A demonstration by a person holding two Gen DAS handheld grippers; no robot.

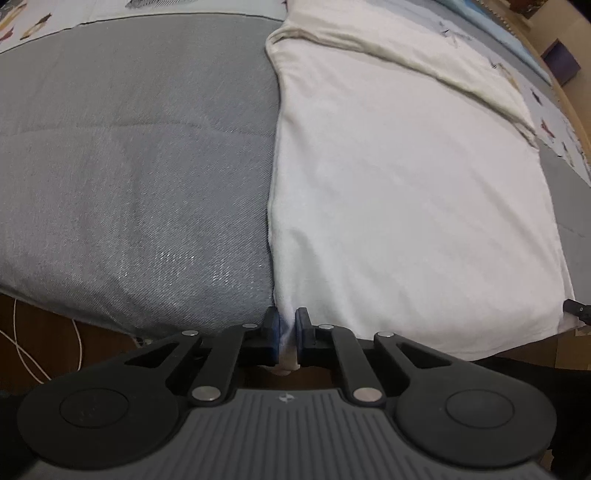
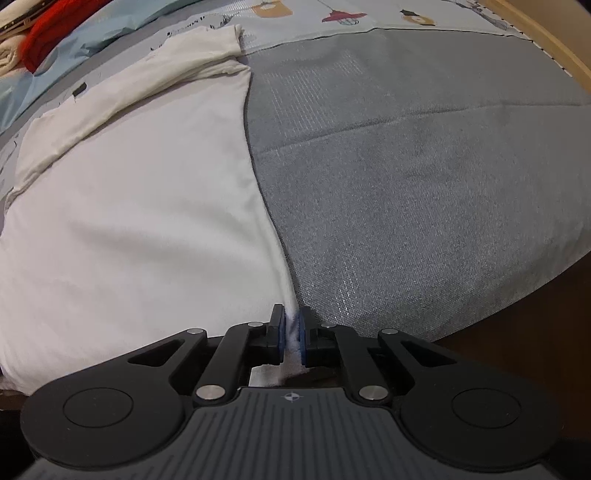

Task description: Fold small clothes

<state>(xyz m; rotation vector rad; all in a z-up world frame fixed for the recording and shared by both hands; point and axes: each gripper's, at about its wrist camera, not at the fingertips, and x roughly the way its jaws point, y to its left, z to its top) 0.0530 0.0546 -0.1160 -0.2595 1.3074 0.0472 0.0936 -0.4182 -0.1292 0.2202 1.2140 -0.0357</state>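
One white cotton garment (image 1: 406, 206) on grey woven bedcover (image 1: 129, 166), pinched at both near corners

Left gripper (image 1: 286, 332), blue pads clamped on near-left corner; right gripper (image 2: 291, 334), clamped on near-right corner; garment flat, one sleeve folded across its far end; beyond: one printed pale-blue sheet (image 2: 314, 22), one red knitted item (image 2: 55, 33) far left; one white cable (image 1: 22, 350) on brown floor, near left; nothing obstructing.
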